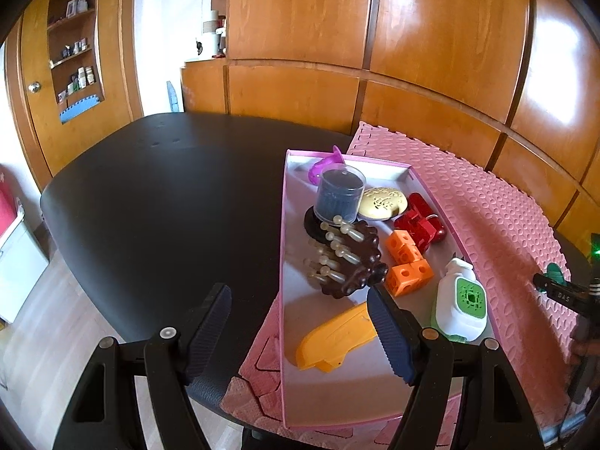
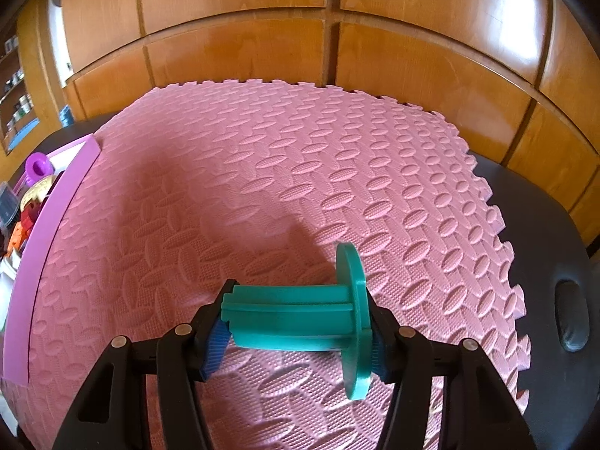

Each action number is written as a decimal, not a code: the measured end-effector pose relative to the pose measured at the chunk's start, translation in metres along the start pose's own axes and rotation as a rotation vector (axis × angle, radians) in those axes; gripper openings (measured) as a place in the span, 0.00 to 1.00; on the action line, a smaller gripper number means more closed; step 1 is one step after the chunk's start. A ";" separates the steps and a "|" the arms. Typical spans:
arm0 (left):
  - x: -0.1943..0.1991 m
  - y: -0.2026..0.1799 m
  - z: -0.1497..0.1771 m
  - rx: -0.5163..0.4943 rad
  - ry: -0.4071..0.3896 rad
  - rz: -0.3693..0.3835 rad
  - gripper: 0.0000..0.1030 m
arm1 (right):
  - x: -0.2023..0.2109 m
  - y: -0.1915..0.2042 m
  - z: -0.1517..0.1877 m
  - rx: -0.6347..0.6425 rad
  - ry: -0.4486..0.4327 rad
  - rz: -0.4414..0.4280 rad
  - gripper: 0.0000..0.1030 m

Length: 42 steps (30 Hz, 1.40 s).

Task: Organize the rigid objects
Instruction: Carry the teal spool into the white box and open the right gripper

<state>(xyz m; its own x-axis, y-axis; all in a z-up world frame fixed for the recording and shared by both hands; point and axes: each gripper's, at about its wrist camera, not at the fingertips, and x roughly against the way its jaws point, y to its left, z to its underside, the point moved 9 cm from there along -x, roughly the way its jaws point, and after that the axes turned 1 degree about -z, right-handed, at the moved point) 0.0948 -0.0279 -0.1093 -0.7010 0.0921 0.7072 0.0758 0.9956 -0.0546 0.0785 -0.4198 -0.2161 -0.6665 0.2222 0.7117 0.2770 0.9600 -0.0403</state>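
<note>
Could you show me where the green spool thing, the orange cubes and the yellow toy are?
green spool (image 2: 296,318): right wrist view, on its ribbed shaft, between the right tongs.
orange cubes (image 1: 407,268): left wrist view, on the lower cubes' top.
yellow toy (image 1: 337,337): left wrist view, on its body's middle.

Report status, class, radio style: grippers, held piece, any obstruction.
Left gripper open, empty, beside pink tray. Right gripper shut on teal plastic flanged spool, above pink foam mat. Nothing in the way.
</note>
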 end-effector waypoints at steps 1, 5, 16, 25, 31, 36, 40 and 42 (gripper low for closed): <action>0.000 0.002 0.001 0.003 0.001 0.001 0.73 | 0.000 0.000 0.000 -0.008 0.001 0.008 0.58; 0.000 0.008 0.003 0.018 0.001 0.001 0.73 | 0.003 0.007 0.003 -0.021 0.028 0.005 0.58; -0.001 0.023 0.002 0.060 -0.006 -0.004 0.73 | 0.063 0.107 -0.028 0.112 -0.076 -0.256 0.58; 0.002 0.050 -0.002 0.113 -0.018 -0.046 0.73 | 0.115 0.260 -0.018 0.472 -0.134 -0.527 0.58; 0.000 0.061 0.000 0.134 -0.010 -0.060 0.73 | 0.093 0.319 0.013 0.678 -0.056 -0.555 0.58; -0.004 0.064 0.003 0.140 0.006 -0.056 0.73 | 0.057 0.326 0.036 0.790 0.053 -0.518 0.59; -0.006 0.062 0.004 0.135 0.010 -0.053 0.73 | 0.050 0.325 0.041 0.815 0.033 -0.511 0.65; -0.005 0.061 0.004 0.135 0.010 -0.051 0.73 | 0.050 0.325 0.043 0.810 0.034 -0.522 0.68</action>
<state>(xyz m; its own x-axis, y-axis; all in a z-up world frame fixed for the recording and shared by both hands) 0.0997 0.0325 -0.1190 -0.6941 0.0421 0.7186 -0.0561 0.9921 -0.1122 0.1053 -0.0889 -0.2238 -0.5467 -0.2593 0.7962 -0.6189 0.7656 -0.1756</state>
